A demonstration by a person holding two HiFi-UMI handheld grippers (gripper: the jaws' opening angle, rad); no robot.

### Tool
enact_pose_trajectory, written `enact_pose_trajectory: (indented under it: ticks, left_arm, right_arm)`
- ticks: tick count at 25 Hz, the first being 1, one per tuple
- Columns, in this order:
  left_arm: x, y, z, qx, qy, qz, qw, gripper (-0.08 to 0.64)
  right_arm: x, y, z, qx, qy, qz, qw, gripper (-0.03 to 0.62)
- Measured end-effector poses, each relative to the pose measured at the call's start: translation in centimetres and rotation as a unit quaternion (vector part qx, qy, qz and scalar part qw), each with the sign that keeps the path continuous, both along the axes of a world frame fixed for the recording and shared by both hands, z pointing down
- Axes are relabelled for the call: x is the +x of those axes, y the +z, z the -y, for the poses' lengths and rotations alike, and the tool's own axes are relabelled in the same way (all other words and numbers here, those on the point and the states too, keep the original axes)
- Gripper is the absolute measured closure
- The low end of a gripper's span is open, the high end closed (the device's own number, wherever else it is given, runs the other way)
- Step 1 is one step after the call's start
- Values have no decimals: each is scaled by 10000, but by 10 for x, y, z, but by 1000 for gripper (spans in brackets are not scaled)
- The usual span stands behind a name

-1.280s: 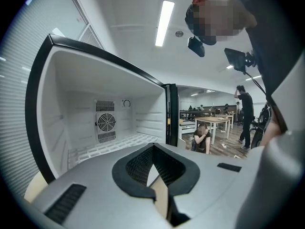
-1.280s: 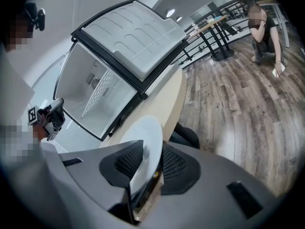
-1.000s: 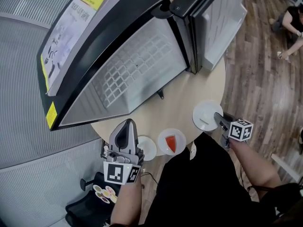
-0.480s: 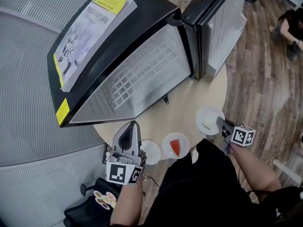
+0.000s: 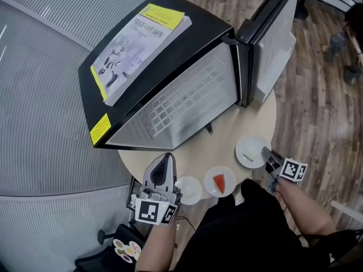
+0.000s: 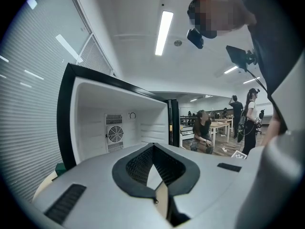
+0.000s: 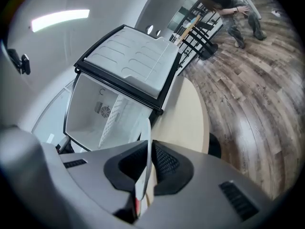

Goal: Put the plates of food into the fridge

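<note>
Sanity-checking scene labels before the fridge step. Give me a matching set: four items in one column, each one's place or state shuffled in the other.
Things:
1. booklet
2. fridge door
3. plate with red food
4. plate with pale food

States:
A. swung open
B. clamped in the right gripper
C. lying on top of the fridge
D. free on the table, ungripped

Pairs: 1-C, 2-A, 3-D, 4-B. The right gripper's jaws have just been closing on that plate's rim.

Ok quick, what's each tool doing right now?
Left tool: closed, holding nothing.
Right tool: jaws just closed onto the rim of the round white plate.
</note>
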State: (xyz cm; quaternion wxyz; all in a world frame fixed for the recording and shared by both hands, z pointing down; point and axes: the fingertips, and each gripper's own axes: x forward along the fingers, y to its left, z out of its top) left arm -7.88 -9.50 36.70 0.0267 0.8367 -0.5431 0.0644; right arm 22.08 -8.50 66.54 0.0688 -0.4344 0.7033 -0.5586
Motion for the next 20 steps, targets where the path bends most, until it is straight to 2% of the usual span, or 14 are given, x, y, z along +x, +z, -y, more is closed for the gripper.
enact_pose_trajectory:
  ticks: [7, 20]
  left_arm:
    - [-15, -15, -5, 210, 28, -45, 9998, 558]
    - [-43, -37, -12, 548, -8, -176, 9983, 558]
  right_arm:
    - [-9, -34, 9, 56, 350, 231, 9991, 568]
    - [-24, -95, 37, 660, 437, 104, 9968, 568]
